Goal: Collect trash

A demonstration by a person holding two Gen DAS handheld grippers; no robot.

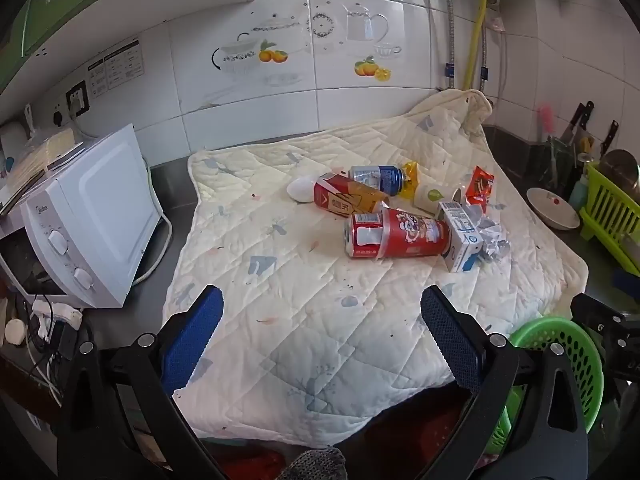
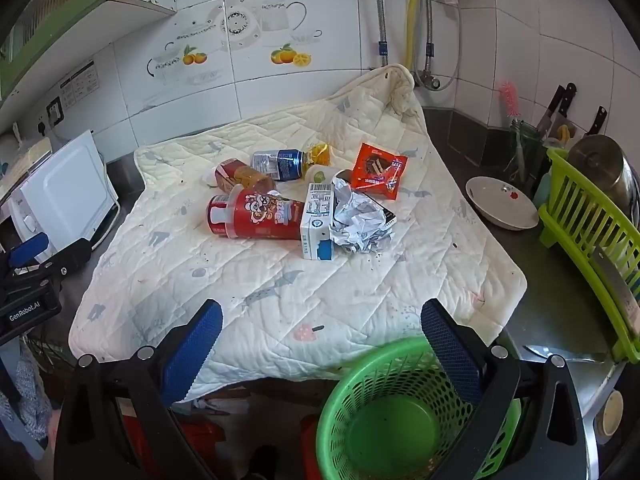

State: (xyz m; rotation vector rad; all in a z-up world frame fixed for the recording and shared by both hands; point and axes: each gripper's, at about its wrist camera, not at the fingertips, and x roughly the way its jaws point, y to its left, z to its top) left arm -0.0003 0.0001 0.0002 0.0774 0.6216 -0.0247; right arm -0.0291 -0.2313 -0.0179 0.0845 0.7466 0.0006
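Setting: home kitchen. Evidence: white tiled wall (image 1: 352, 92) with teapot and fruit decals, far ahead of the jaws; white microwave (image 1: 92, 216) left of them; green dish rack (image 2: 592, 240), bowl (image 2: 502, 202) and upright knives (image 2: 560, 104) to the right; steel countertop (image 2: 560, 300).

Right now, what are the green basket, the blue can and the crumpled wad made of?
Green basket: moulded plastic, slightly glossy, perforated walls. Blue can: likely thin metal, shiny printed body. Crumpled wad: sharp creases and a silvery sheen suggest foil or coated paper; can't tell which.
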